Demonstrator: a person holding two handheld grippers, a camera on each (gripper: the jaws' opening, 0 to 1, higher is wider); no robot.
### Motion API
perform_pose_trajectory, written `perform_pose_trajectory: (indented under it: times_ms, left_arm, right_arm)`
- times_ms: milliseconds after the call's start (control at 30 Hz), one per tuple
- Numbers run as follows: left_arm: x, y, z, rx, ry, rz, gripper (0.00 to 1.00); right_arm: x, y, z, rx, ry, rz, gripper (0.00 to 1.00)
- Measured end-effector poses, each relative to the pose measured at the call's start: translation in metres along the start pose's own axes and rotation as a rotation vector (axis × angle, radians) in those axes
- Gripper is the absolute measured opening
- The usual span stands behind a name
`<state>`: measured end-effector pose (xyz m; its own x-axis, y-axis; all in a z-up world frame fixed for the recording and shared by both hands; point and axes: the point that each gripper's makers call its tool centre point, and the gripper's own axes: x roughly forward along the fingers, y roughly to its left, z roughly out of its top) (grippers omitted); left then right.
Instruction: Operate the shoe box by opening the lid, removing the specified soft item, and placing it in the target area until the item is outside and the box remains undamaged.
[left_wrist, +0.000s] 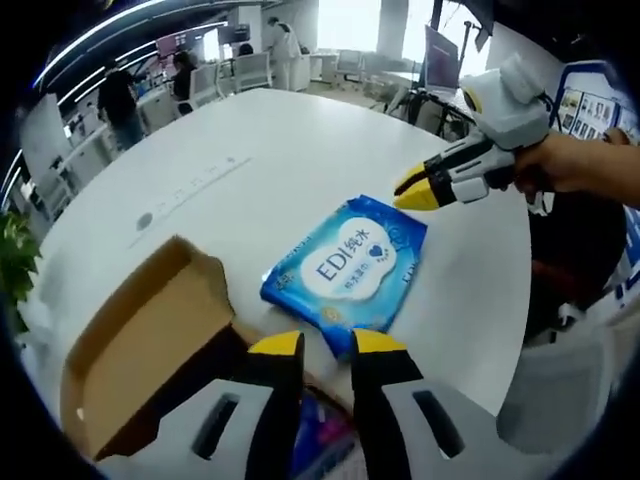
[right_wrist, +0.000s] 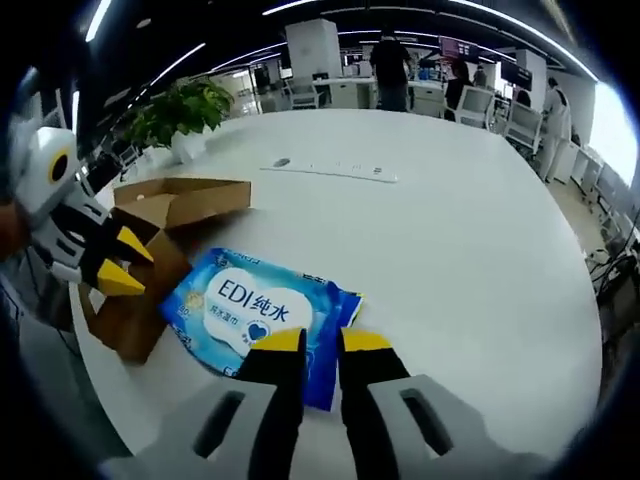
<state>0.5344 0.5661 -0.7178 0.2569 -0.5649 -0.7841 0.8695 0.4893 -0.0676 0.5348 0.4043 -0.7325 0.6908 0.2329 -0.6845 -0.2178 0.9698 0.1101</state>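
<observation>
Shoe box (left_wrist: 140, 340): plain brown cardboard, matt, raw inside. Wipes pack (left_wrist: 347, 268): glossy blue plastic film, slightly crinkled, printed white label. Surface (left_wrist: 300, 150): smooth white, faint sheen. Gripper bodies: white moulded plastic; jaws tipped yellow.

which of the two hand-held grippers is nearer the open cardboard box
The left hand-held gripper: in the right gripper view its yellow tips sit right against the cardboard box, while the right hand-held gripper is over the blue wipes pack.

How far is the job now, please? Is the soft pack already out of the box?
Done: the cardboard box is open and the blue wipes pack lies on the white table beside it. In hand: nothing visibly; the right gripper hovers by the pack. Left: nothing obvious.
</observation>
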Motion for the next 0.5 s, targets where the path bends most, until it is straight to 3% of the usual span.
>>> perform_pose_trajectory:
  times_ms: [500]
  left_arm:
    - [-0.035, 0.010, -0.014, -0.005, -0.073, -0.016, 0.22]
  right_arm:
    - [-0.019, 0.039, 0.021, -0.141, -0.018, 0.051, 0.20]
